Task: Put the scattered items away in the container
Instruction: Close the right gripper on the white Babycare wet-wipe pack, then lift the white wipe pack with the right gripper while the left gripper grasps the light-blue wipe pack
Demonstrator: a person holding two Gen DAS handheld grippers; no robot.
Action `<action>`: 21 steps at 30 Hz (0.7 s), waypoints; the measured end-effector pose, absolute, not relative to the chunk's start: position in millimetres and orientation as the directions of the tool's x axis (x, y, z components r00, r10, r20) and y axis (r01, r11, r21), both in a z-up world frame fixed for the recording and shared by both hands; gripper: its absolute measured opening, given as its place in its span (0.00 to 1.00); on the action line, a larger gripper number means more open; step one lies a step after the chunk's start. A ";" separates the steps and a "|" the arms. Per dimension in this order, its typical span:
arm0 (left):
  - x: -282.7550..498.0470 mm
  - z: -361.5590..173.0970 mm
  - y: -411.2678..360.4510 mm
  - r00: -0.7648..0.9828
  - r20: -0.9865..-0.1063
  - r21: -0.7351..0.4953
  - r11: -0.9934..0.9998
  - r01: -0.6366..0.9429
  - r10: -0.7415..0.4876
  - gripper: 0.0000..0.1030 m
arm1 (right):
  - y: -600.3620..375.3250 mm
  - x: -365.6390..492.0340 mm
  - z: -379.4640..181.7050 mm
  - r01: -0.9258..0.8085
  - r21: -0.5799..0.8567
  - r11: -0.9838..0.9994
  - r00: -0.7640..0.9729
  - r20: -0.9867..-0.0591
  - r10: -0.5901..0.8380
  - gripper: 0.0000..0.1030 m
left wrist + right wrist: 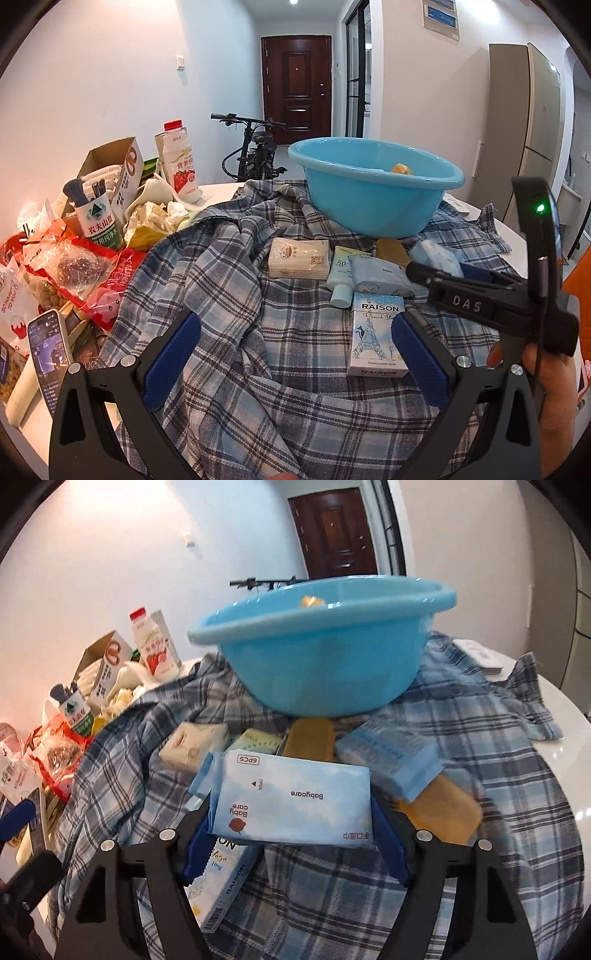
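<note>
A blue plastic basin (369, 206) (325, 672) stands on a plaid shirt (221, 277) with a yellow item (400, 170) inside it. My right gripper (291, 805) is shut on a light-blue Babycare wipes pack (295, 797), held just above the shirt in front of the basin. Below it lies a white RAISON cigarette box (221, 886) (376, 336). My left gripper (295, 332) hangs open over the shirt, its right finger beside that box. A tissue pack (299, 258), a sunscreen tube (343, 277), a second blue pack (388, 760) and two yellow blocks (310, 738) (443, 812) lie near the basin.
Clutter crowds the table's left side: a drink bottle (181, 162), an open carton (110, 170), snack bags (74, 269) and a phone (48, 343). The white table edge (554, 720) curves round on the right. A bicycle (255, 147) and a door stand behind.
</note>
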State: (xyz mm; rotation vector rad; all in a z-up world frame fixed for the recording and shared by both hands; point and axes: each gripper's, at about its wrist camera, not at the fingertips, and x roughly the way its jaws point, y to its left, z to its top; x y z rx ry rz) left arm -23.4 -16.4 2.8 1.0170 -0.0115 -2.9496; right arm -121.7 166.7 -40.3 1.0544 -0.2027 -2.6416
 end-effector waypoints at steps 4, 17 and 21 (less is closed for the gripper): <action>-30.2 3.6 -9.1 -0.786 -0.617 0.038 -0.999 0.010 -0.031 1.00 | 180.0 -118.3 -31.8 0.200 0.258 -0.945 -0.706 -0.631 -0.321 0.75; -93.0 -14.0 55.8 -0.741 -0.668 0.173 -0.983 -0.064 -0.069 1.00 | 242.1 -83.7 10.8 0.138 0.262 -0.955 -0.804 -0.534 -0.263 0.75; -121.4 -36.7 74.7 -0.695 -0.704 0.256 -0.965 -0.059 -0.145 1.00 | 260.8 -71.9 13.7 0.134 0.290 -0.948 -0.816 -0.510 -0.272 0.75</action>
